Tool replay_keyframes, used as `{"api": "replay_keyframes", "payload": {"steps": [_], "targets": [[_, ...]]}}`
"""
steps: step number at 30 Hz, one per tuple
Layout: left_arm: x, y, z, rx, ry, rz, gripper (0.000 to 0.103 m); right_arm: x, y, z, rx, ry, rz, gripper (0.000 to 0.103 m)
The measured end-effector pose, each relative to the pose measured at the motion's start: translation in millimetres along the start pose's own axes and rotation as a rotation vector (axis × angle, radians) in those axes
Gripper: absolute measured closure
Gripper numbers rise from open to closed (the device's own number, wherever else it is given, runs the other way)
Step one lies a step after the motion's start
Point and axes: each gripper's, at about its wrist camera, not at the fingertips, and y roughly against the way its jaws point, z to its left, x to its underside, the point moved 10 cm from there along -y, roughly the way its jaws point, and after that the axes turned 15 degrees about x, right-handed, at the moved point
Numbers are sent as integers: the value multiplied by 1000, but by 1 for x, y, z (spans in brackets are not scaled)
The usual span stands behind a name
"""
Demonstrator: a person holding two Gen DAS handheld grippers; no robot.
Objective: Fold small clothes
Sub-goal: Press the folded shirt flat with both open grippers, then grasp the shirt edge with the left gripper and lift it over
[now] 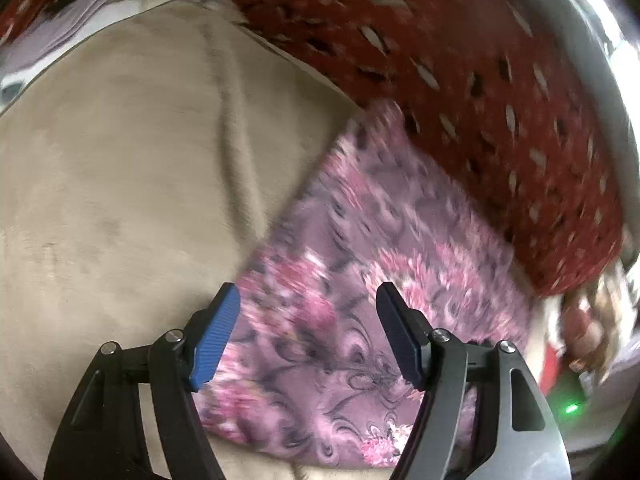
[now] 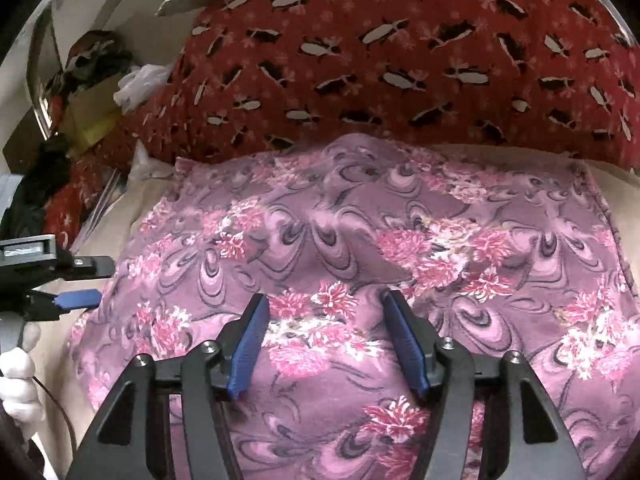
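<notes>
I had the floral cloth (image 2: 360,232) spread flat on the bed (image 1: 120,180) — no fold visible; both grippers' jaws stood apart, empty.

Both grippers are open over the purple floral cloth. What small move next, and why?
Probably lower the left gripper onto the near edge of the floral cloth and close. Both it and the right gripper are open and hold nothing, and the cloth lies spread on the beige cover.
</notes>
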Motion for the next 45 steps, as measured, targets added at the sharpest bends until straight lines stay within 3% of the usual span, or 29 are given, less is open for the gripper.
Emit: {"api": "replay_keyframes", "payload": {"steps": [6,9,14,19,22,26,28,30,34,35,36,37,38,41,45], "targets": [[-25,0,29,23,100,79,33,4,5,0,6,3,-14,40],[-15,-18,27,58,109,194,33,1,1,4,0,0,-13,39],[19,-34,3,57,-40,319,30,-1,6,-2,-10,-8,-15,39],[50,-30,-15,238,17,435,30,0,6,-3,-20,-17,-18,39],[53,-18,-25,366,62,420,30,1,6,-3,-28,-26,-20,38],[44,-16,-41,469,91,384,30,1,7,-4,-38,-33,-21,38],[37,-26,-46,465,75,387,30,1,7,-4,-40,-34,-22,38],[32,-36,-40,407,58,402,30,1,7,-5,-43,-34,-22,38],[33,-55,-31,351,97,429,30,1,7,-5,-47,-36,-23,38],[32,-54,-31,346,99,419,33,1,7,-6,-50,-38,-24,38],[32,-52,-35,338,84,407,53,1,7,-6,-52,-41,-24,38],[34,-49,-39,324,55,404,67,1,7,-6,-54,-43,-24,38],[36,-46,-40,305,31,407,89,1,8,-6,-57,-45,-24,38],[38,-37,-47,262,21,388,89,0,8,-7,-65,-53,-22,38],[33,-16,-72,290,17,341,90,-2,11,-7,-62,-52,8,38]]}}
